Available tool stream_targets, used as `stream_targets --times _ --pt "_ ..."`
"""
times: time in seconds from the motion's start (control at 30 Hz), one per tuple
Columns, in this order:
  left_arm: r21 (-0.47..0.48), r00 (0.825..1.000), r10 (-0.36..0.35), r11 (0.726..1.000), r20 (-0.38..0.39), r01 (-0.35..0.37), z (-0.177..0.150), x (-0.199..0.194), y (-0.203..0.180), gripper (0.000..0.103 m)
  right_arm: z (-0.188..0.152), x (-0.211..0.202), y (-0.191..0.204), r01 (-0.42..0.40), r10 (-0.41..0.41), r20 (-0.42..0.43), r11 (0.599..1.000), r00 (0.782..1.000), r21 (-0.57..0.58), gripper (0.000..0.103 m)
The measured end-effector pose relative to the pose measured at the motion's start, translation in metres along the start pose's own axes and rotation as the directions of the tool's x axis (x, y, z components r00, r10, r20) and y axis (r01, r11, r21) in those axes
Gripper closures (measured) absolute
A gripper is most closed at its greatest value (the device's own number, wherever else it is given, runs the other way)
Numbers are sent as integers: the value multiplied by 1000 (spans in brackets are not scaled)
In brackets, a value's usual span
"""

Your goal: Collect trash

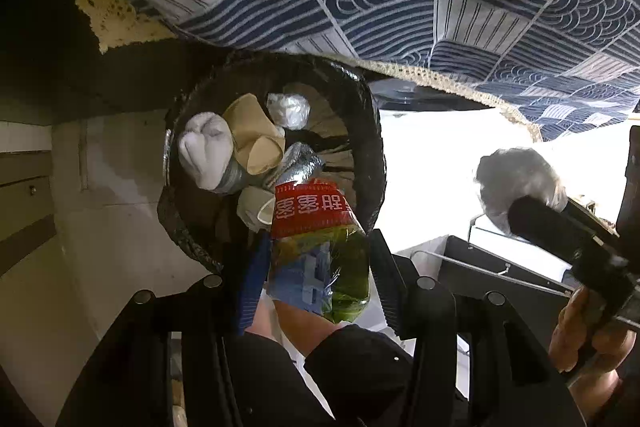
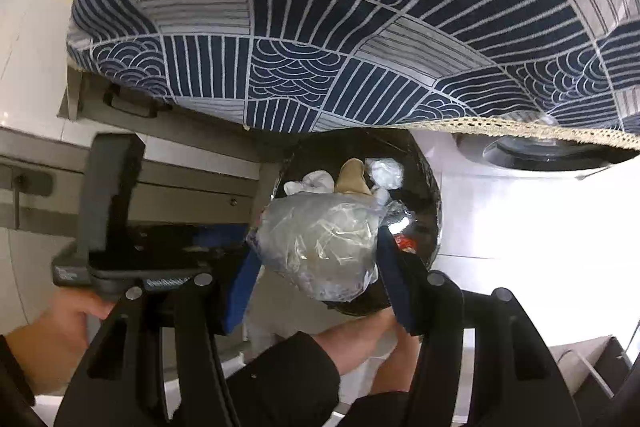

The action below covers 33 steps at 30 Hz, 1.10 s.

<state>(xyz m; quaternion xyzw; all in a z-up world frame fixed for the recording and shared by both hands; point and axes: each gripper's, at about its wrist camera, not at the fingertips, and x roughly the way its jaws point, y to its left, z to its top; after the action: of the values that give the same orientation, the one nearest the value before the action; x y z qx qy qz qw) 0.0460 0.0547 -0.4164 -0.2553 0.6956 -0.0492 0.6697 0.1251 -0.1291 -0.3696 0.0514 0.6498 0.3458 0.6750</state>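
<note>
Left tongs pinch a snack wrapper lengthwise toward the bin; right tongs clasp a plastic bag.

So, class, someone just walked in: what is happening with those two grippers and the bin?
A person is collecting trash with a hand-held gripper in each hand. The left gripper has a crumpled snack wrapper between its fingers, over the black-lined trash bin. The right gripper carries a crumpled clear plastic bag above the same bin. Paper cups, tissue and foil already lie inside. Neither piece has dropped yet.
</note>
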Motion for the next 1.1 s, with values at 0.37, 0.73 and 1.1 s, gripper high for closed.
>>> stream_targets --times 0.37,0.73,1.1 --pt "10 996 87 996 25 -87 -9 -25 -4 27 4 -37 8 -10 8 92 1000 996 23 23" --pt "59 974 143 986 175 -155 -31 -99 -46 14 -15 -126 35 72 -73 217 997 973 11 6" --pt "83 932 96 988 350 -133 -48 -192 -80 7 -21 -214 57 173 -170 380 984 909 27 5"
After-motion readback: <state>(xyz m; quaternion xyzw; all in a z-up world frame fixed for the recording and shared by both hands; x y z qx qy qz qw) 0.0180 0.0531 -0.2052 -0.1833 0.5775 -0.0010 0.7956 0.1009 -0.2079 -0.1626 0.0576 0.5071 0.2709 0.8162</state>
